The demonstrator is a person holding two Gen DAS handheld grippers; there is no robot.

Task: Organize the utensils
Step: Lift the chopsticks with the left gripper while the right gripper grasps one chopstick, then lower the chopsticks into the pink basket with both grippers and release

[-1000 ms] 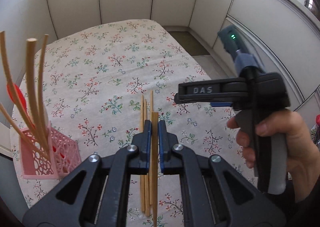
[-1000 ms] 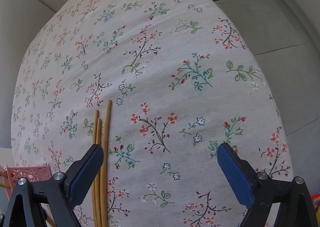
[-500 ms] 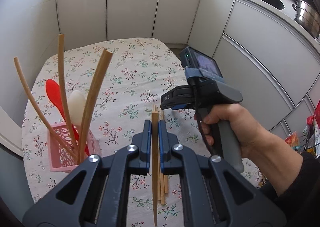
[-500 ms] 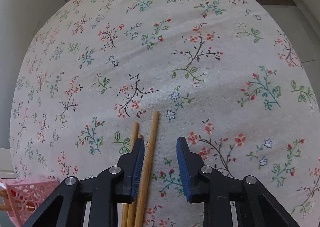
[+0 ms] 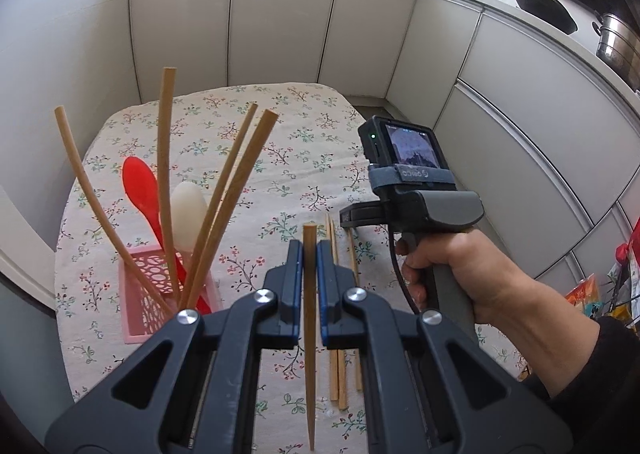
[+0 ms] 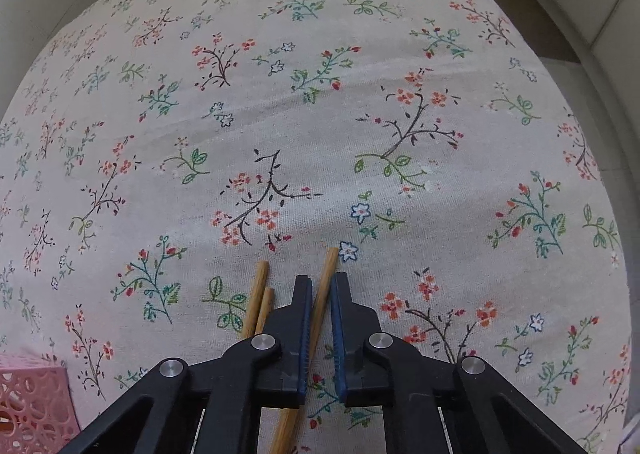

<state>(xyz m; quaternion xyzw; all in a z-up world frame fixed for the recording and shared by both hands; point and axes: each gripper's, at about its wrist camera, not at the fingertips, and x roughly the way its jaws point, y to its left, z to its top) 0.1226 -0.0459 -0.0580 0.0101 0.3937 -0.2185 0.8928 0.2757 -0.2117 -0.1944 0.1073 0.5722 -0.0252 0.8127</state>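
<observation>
My left gripper [image 5: 308,250] is shut on a wooden chopstick [image 5: 309,338] and holds it up above the table. A pink lattice basket [image 5: 150,328] stands to its left with several chopsticks [image 5: 224,209], a red spoon [image 5: 140,189] and a white spoon [image 5: 188,209] in it. My right gripper [image 6: 321,286] is closed around one chopstick [image 6: 325,278] lying on the floral tablecloth. Two more chopsticks [image 6: 256,302] lie just left of it. The right gripper also shows in the left wrist view [image 5: 348,219], low over three loose chopsticks [image 5: 338,358].
The floral tablecloth [image 6: 280,101] covers the whole table. The pink basket's corner [image 6: 28,402] is at the lower left of the right wrist view. White cabinets [image 5: 280,21] surround the table, with a counter holding pots [image 5: 616,45] at the right.
My left gripper has lifted its chopstick higher and back, bringing the basket into fuller view. My right gripper has come down over the loose chopsticks and closed from wide open onto one.
</observation>
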